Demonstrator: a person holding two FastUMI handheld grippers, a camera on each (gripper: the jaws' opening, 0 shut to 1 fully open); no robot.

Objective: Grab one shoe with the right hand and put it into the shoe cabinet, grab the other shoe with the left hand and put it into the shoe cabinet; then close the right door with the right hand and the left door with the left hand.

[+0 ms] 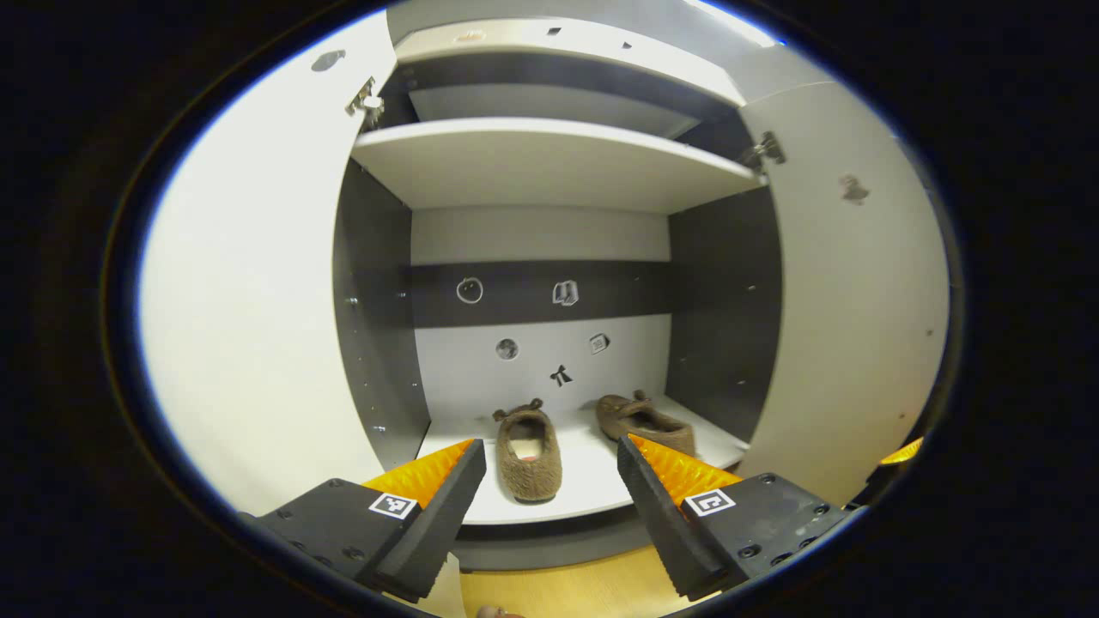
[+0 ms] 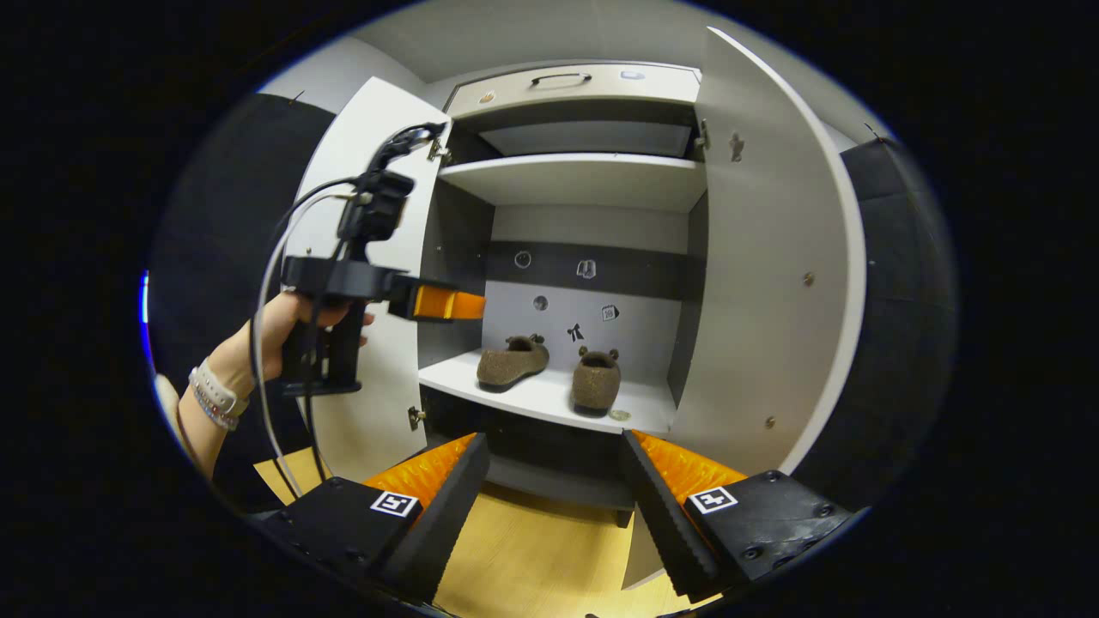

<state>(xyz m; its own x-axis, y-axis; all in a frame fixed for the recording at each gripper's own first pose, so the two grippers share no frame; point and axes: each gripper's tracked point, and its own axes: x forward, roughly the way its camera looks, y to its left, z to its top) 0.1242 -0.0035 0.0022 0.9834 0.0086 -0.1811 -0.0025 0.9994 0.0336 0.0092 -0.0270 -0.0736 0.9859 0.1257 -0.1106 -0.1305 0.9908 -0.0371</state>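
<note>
Two brown fuzzy shoes stand on the shoe cabinet's lower shelf (image 1: 592, 481). One shoe (image 1: 528, 451) points its heel at me, and the other shoe (image 1: 644, 421) lies angled to its right. My left gripper (image 1: 549, 446) is open just in front of the shelf with nothing between its fingers. In the right gripper view the same shoes (image 2: 513, 360) (image 2: 597, 380) sit side by side. There a hand holds the left gripper (image 2: 472, 305) beside the left door (image 2: 361, 412). Farther back, my right gripper (image 2: 555, 438) is open and empty. Both the left door (image 1: 258, 300) and the right door (image 1: 850, 300) stand wide open.
An empty upper shelf (image 1: 549, 163) spans the cabinet above the shoes. A drawer with a handle (image 2: 560, 80) tops the cabinet. A small round thing (image 2: 619, 415) lies on the lower shelf's front edge. Wooden floor (image 2: 532, 558) lies before the cabinet.
</note>
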